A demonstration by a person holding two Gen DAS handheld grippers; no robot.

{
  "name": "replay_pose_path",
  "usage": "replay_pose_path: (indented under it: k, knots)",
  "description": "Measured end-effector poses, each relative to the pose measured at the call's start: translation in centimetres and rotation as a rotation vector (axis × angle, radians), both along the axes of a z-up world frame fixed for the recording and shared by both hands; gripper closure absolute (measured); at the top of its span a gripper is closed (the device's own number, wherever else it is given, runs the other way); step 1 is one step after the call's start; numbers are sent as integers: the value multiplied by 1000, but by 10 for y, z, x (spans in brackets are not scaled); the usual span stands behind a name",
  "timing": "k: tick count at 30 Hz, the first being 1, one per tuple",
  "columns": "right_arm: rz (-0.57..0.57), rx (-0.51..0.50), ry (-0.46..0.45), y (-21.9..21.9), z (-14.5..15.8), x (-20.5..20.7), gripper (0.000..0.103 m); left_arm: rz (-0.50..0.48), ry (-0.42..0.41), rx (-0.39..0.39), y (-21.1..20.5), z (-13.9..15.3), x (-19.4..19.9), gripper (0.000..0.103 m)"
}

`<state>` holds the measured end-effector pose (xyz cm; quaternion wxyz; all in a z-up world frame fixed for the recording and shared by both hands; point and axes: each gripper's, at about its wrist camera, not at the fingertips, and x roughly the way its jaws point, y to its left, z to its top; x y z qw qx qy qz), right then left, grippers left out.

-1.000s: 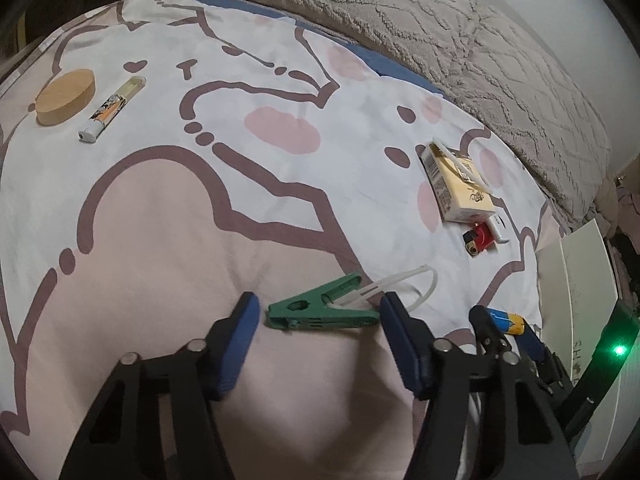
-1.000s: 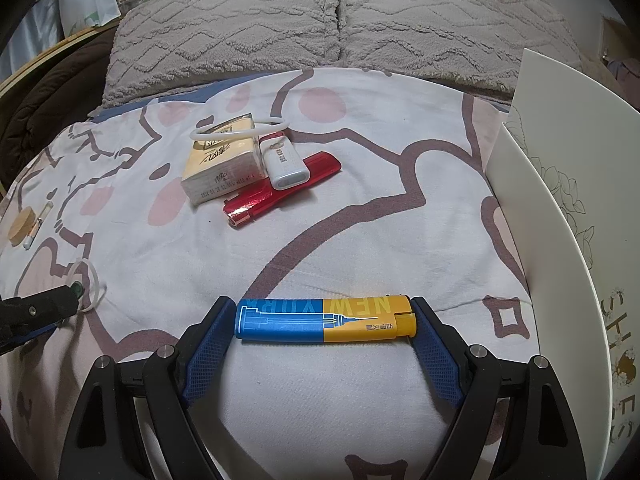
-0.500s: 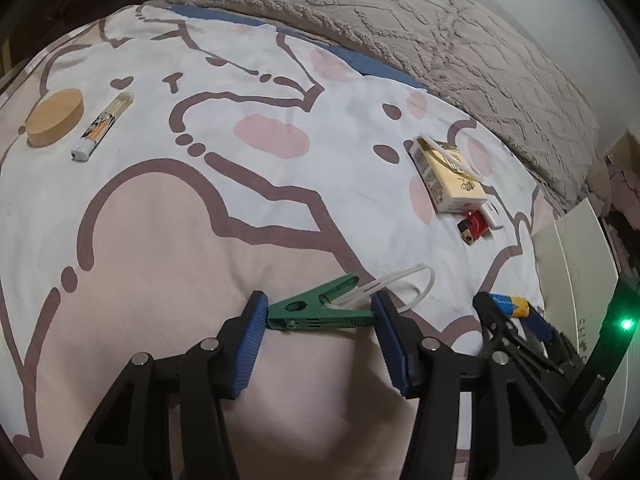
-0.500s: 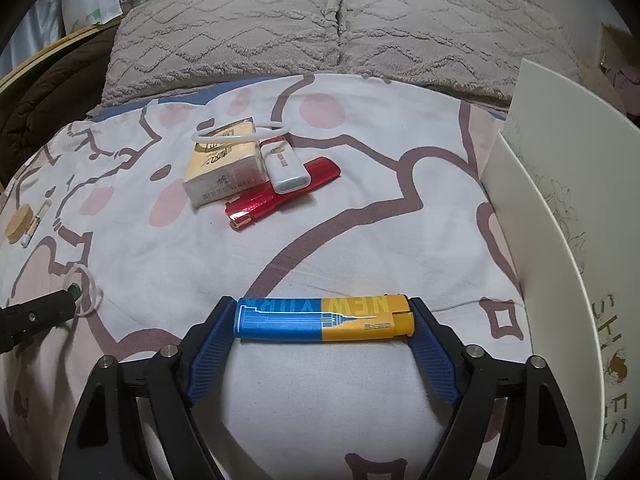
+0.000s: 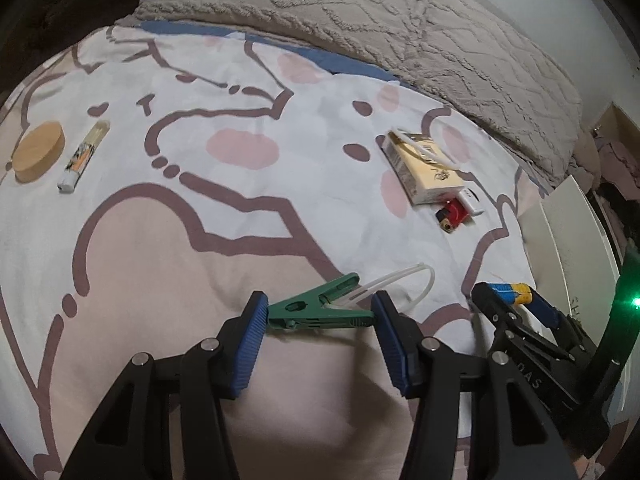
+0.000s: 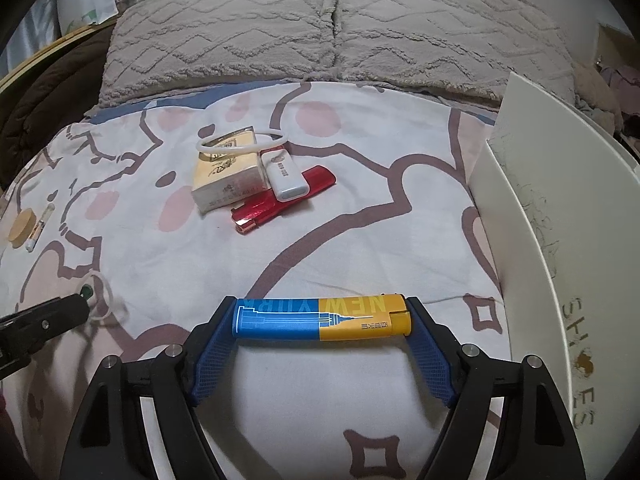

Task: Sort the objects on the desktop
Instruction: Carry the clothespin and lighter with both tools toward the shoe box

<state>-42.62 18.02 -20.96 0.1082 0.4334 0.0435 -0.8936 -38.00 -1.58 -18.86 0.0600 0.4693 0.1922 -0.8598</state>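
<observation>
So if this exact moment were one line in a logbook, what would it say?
left gripper: jaws shut on green clip | right gripper: jaws shut on blue-and-yellow lighter | both low over bedspread | white box at right

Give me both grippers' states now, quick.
Left gripper: closed on the green clip, gripped end to end.
Right gripper: closed on the blue-and-yellow lighter, gripped end to end.
</observation>
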Motion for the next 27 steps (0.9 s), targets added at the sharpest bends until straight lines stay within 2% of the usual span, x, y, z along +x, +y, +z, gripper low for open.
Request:
replay_pose_path:
  k: [11, 18, 27]
  knots:
    - [-26, -19, -22, 13, 28, 17, 22, -38, 30, 3, 10, 19, 7, 50]
    - [-26, -40, 15, 20, 58, 31, 22, -78, 80, -41, 21, 41, 12, 50]
    - [-43, -57, 64, 36, 92, 48, 22, -117, 139, -44, 37, 70, 18, 50]
